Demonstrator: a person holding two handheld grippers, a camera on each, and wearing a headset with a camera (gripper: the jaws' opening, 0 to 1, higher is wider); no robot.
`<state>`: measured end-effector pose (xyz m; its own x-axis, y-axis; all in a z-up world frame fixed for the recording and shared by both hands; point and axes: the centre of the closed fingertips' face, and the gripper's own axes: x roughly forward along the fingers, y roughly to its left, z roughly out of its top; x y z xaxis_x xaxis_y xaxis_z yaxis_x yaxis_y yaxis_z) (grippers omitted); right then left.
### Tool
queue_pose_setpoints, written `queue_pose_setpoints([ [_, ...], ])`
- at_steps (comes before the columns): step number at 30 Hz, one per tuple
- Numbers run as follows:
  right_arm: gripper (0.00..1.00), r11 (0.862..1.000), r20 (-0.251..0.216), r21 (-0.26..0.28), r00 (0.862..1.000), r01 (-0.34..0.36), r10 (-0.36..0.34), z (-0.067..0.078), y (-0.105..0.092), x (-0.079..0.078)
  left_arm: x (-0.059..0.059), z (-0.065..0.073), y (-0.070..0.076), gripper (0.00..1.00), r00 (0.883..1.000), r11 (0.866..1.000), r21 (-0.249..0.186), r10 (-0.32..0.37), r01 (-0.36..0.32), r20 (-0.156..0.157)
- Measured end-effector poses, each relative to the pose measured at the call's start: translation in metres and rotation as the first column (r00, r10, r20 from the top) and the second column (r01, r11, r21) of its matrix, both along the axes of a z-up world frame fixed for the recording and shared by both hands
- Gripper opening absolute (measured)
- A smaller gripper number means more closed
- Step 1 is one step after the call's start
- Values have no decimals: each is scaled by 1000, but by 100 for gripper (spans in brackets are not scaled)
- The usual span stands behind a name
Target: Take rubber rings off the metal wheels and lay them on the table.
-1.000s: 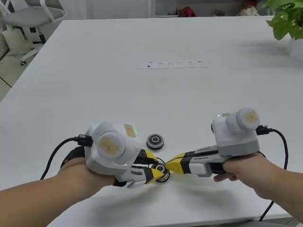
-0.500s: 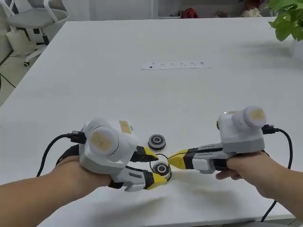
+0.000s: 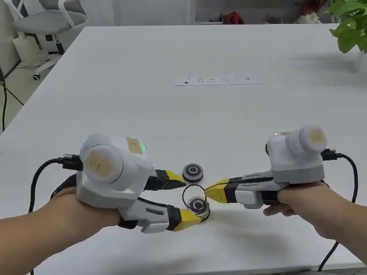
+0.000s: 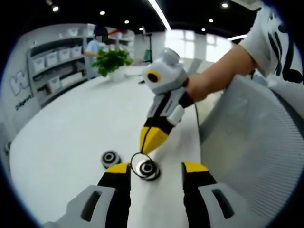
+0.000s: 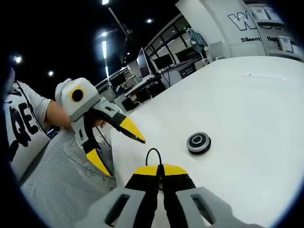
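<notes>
Rubber ring [image 3: 191,191] could snap back or drag its metal wheel [image 3: 196,204] along, because nothing pins that wheel! Right gripper [image 3: 209,192]: fingers [image 3: 217,193] shut tight on the thin loop, lifting it while its far side looks hooked on the wheel. Left gripper [image 3: 189,198]: fingers spread wide, straddling the wheel, clamping nothing. The wheel sits on the tabletop [image 3: 229,126], and a second wheel [image 3: 192,171] waits just beside.

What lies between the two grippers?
A metal wheel inside the left gripper's open jaws, its rubber ring pinched by the right gripper; left gripper view.
</notes>
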<state>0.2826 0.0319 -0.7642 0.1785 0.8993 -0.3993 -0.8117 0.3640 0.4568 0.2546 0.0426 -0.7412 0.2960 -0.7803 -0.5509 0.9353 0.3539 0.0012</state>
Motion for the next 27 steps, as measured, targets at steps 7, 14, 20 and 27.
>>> queue_pose_setpoints([
  [7, 0, 1000, 9, -1, 1000, -23, 23, 8, 6, 0, 3, 5, 13, 51, 1000, 1000, -3, 29, -29, 10],
  [14, 0, 999, 15, -3, 999, -50, 50, 12, 14, 0, 4, 8, 28, 56, 998, 999, 8, 48, -49, 27],
  [20, 0, 997, 19, -11, 997, -76, 76, 14, 24, -2, 5, 10, 40, 60, 997, 997, 13, 71, -71, 39],
  [27, 0, 994, 27, -35, 994, -104, 105, 10, 33, -2, 6, 9, 52, 66, 995, 995, 27, 92, -93, 43],
])
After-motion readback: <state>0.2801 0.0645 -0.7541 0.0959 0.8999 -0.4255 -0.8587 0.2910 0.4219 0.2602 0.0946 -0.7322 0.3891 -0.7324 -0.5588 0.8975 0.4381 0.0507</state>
